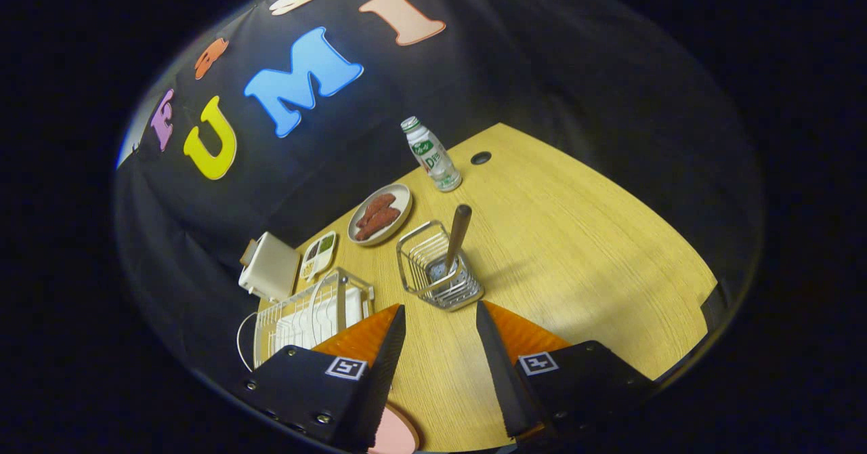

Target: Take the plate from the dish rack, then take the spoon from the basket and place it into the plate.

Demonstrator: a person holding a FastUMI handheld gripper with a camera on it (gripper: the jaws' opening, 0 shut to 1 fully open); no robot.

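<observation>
Spoon (pixel 455 240) stands upright in the wire basket (pixel 439 274) at twelve o'clock just beyond my gripper (pixel 440 322), fingers spread wide and empty, dish rack (pixel 308 315) at ten o'clock.

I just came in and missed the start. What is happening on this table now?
A person holds a gripper above the wooden table; its fingers are open and hold nothing. Just ahead of them stands the wire basket with the spoon upright in it. A pink plate lies on the table under the fingers. The dish rack stands beside them.
</observation>
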